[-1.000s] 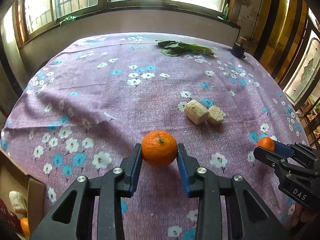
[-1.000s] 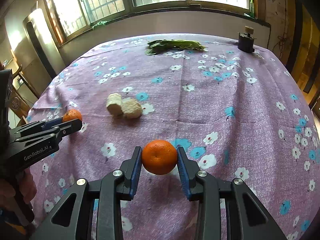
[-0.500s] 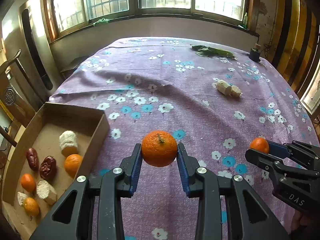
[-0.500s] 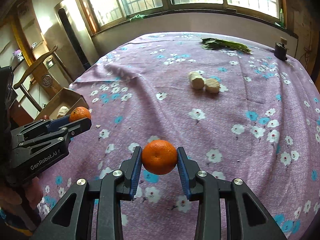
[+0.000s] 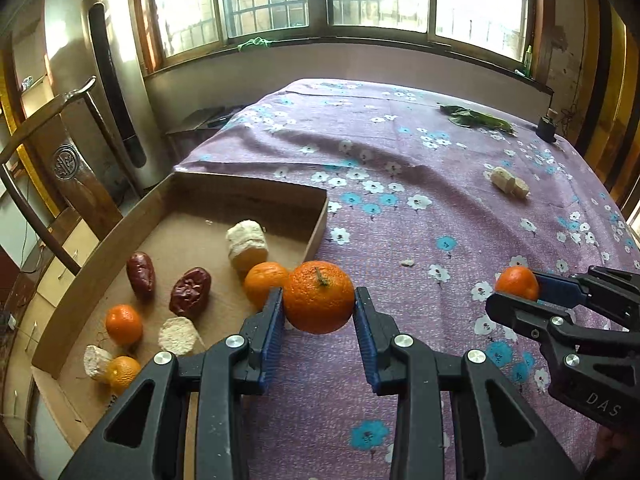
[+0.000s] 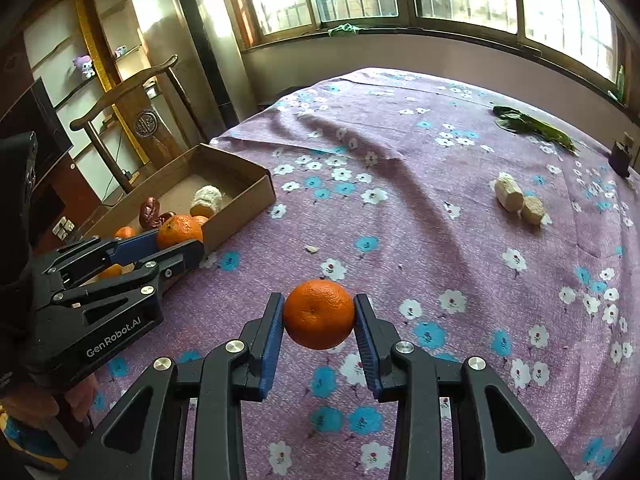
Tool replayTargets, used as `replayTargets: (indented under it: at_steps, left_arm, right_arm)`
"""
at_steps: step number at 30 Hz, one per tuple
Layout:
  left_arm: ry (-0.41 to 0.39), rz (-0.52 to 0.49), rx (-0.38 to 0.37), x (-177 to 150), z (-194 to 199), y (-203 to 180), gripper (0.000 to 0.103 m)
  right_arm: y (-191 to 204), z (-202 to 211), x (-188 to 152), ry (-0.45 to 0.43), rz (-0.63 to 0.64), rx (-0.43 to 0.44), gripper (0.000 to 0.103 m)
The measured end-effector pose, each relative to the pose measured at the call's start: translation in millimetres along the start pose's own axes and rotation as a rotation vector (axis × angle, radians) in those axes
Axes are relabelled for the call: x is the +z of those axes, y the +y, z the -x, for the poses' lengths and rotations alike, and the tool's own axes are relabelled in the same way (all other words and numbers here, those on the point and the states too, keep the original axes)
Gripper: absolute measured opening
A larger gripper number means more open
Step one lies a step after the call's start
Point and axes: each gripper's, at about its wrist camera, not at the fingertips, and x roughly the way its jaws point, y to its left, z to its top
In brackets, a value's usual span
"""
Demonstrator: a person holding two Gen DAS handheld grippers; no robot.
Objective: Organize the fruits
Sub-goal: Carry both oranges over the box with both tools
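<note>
My left gripper [image 5: 319, 312] is shut on an orange tangerine [image 5: 319, 297], held in the air just right of the cardboard box [image 5: 318, 220]. The box holds several tangerines, two dark red dates [image 5: 190, 292] and pale chunks [image 5: 247, 243]. My right gripper [image 6: 319, 322] is shut on a second tangerine [image 6: 319, 314] above the purple flowered cloth. The right gripper also shows in the left wrist view [image 5: 520, 292], and the left gripper in the right wrist view [image 6: 180, 240] at the box's near corner.
Two pale chunks [image 6: 518, 202] lie together on the cloth at the right. Green leaves [image 6: 532, 126] and a small dark pot [image 6: 620, 156] sit at the far edge. A wooden chair [image 6: 132, 116] stands behind the box [image 6: 240, 196].
Both grippers have swung left with their tangerines. The box has come fully into the left wrist view and the left tangerine now hangs by its right wall.
</note>
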Motion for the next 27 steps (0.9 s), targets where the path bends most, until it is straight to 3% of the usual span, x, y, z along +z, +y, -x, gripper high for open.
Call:
replayTargets:
  at_steps: [15, 27]
  left_arm:
    - [-0.023, 0.102, 0.092, -6.9, 12.9, 74.8, 0.033]
    - [-0.01, 0.262, 0.189, -14.5, 12.5, 159.3, 0.033]
  right_arm:
    - [73.5, -27.7, 28.3, 0.032, 0.16, 0.075, 0.038]
    - [134.3, -65.7, 42.7, 0.087, 0.294, 0.142, 0.038]
